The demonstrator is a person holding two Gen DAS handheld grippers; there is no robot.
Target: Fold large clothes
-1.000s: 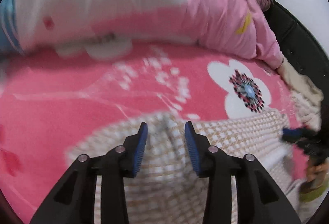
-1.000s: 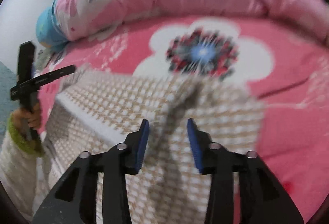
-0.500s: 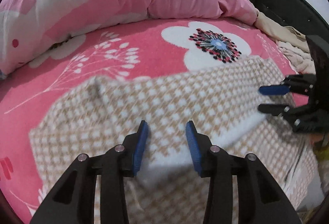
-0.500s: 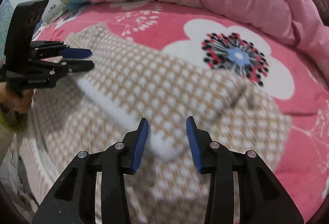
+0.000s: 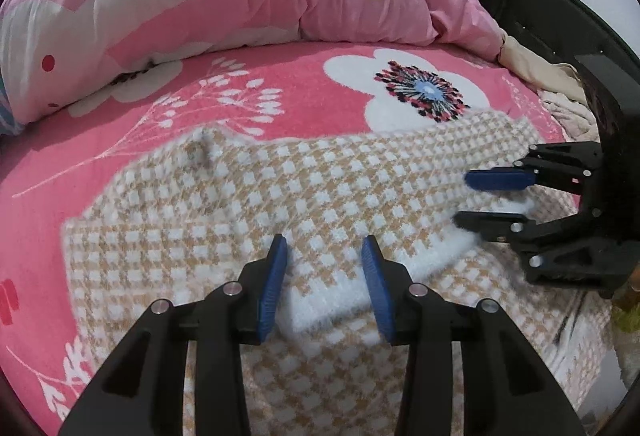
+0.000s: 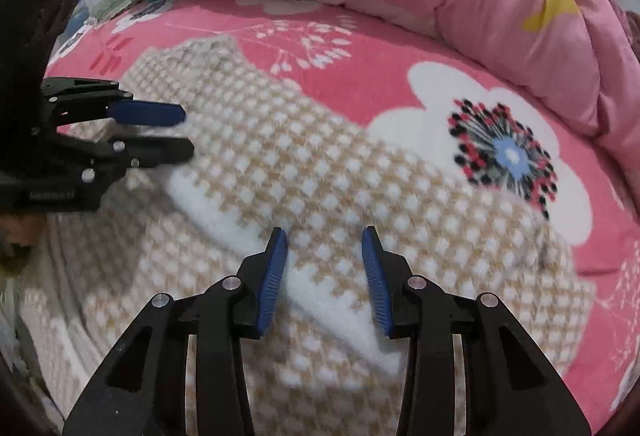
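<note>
Checked garment (image 5: 280, 196) fills the frame's centre on the pink bed (image 5: 132, 140), white hem folded over. My left gripper (image 5: 324, 276) and right gripper (image 6: 325, 268) hover, jaws spread, pinching nothing, probably to flatten the fold.

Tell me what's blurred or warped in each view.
Left wrist: fisheye bends the bed into a dome; the checked garment smears at its far edge; the left gripper is sharp. Right wrist: same bulge; the garment's white hem is soft; dark vignette rings both views.
</note>
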